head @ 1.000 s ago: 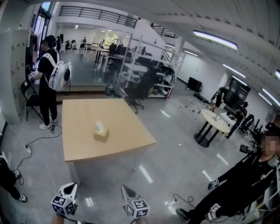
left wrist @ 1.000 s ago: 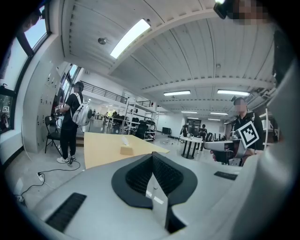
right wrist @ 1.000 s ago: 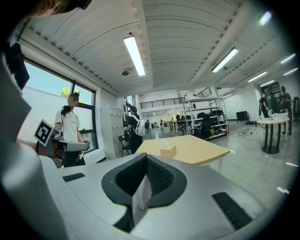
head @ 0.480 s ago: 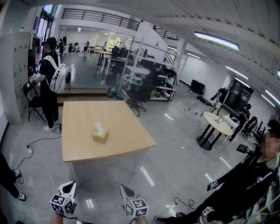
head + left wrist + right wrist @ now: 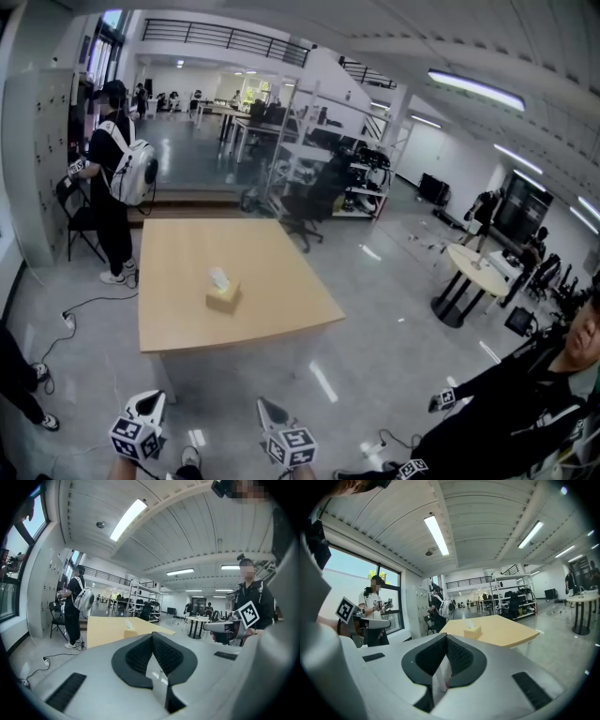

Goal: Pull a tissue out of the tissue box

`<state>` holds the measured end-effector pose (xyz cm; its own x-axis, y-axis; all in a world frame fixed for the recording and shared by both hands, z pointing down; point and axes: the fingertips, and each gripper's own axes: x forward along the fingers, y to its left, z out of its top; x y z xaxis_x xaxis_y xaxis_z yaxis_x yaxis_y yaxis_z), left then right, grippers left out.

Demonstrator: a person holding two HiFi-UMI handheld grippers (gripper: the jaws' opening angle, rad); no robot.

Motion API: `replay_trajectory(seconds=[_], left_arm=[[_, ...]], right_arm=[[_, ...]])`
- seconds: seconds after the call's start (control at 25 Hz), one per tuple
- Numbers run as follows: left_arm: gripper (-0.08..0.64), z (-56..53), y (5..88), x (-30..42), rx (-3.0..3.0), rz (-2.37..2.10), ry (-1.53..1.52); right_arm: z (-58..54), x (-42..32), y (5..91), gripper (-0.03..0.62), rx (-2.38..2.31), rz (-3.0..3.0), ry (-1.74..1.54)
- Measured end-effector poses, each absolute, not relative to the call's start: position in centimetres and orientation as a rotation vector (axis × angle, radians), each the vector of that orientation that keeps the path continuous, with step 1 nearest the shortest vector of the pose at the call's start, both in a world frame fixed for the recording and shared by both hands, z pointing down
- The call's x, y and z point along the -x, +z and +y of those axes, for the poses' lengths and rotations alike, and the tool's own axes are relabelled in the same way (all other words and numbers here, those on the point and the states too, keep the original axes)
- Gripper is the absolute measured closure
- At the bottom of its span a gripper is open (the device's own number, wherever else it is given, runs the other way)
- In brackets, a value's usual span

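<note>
A tan tissue box point(image 5: 223, 296) with a white tissue point(image 5: 218, 278) sticking up from its top stands near the middle of a light wooden table point(image 5: 281, 281). Both grippers are well short of the table, over the grey floor at the bottom of the head view. My left gripper point(image 5: 150, 401) and my right gripper point(image 5: 270, 407) each have their jaws together with nothing between them. The box is small and far off beyond the left gripper point(image 5: 152, 635) as box point(image 5: 130, 633). Past the right gripper point(image 5: 446, 635) it appears as box point(image 5: 473, 631).
A person with a white backpack point(image 5: 112, 178) stands by a black chair point(image 5: 77, 220) at the table's far left corner. Another person in black point(image 5: 525, 408) holding marker-cube grippers is at the right. Cables point(image 5: 70, 314) lie on the floor; shelving and an office chair point(image 5: 309, 197) stand behind.
The table and box have drifted slightly down and to the right in the head view. The person in black at the right has shifted lower. Both grippers stay shut at the bottom edge.
</note>
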<state>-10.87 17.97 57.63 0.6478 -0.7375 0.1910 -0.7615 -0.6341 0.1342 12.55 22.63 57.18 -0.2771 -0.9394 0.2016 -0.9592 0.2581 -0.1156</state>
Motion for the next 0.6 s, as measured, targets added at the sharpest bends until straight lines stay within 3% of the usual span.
replay_trajectory(seconds=[0.6], left_arm=[[0.552,8.9,56.0,9.8,-2.668,-1.194,0.163]], right_arm=[[14.3,-12.8,55.7,0.581,-1.839,-2.401,0.324]])
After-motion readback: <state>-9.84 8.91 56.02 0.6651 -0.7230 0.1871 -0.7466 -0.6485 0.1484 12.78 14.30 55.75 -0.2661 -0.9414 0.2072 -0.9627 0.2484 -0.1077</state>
